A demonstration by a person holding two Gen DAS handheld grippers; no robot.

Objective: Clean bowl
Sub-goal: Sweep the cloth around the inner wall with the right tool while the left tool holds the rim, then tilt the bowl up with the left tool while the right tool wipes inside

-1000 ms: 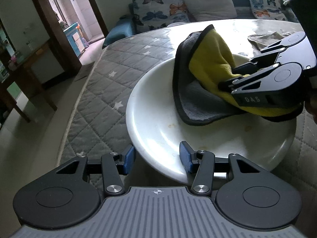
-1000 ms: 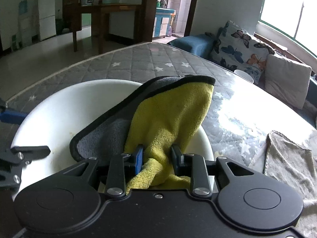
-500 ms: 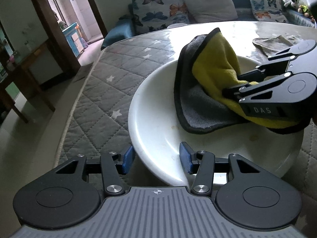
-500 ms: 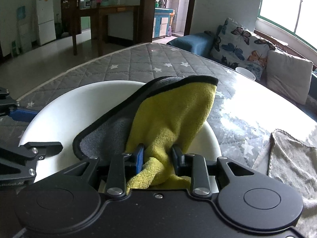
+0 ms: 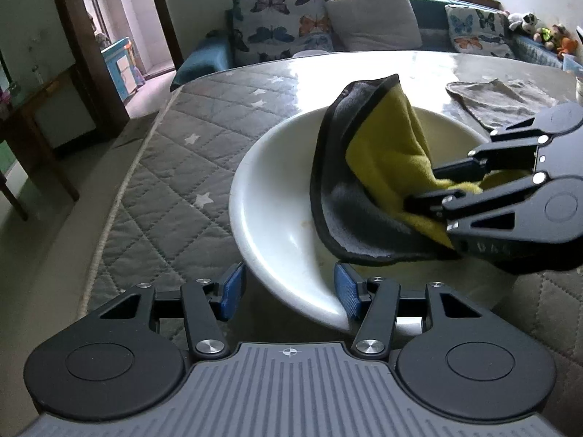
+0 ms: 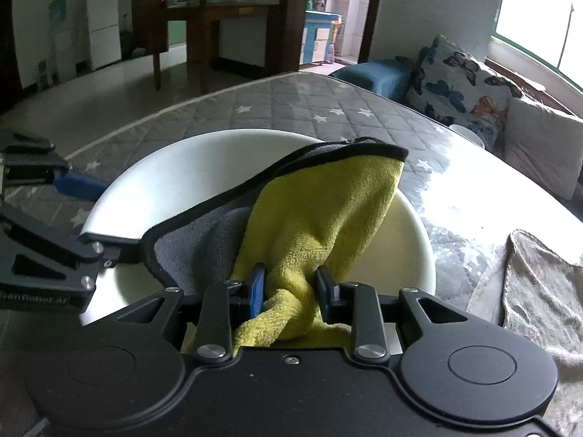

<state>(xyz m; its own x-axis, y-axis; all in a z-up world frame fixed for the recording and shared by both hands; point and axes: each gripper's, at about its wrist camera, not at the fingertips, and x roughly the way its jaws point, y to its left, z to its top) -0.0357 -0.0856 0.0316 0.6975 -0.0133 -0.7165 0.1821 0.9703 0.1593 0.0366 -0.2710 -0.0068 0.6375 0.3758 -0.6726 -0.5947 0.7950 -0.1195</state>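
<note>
Presently the white bowl (image 5: 277,211) sits mid-frame on the quilted star-pattern table cover (image 5: 175,167). Right gripper (image 6: 291,284) is clamped on the yellow-and-grey microfibre cloth (image 6: 320,211), which drapes over the bowl's interior. Left gripper (image 5: 288,291), jaws apart, straddles the near rim. Soiled base lies lower-left of the cloth; the right is nearer.

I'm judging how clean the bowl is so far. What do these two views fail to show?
- Bowl floor under the cloth: covered in both views.
- Bowl's near rim: behind the right gripper body in the right wrist view.
- Left gripper: whether its fingers touch the rim is unclear.
- Faint specks in the bowl: too small to identify.
</note>
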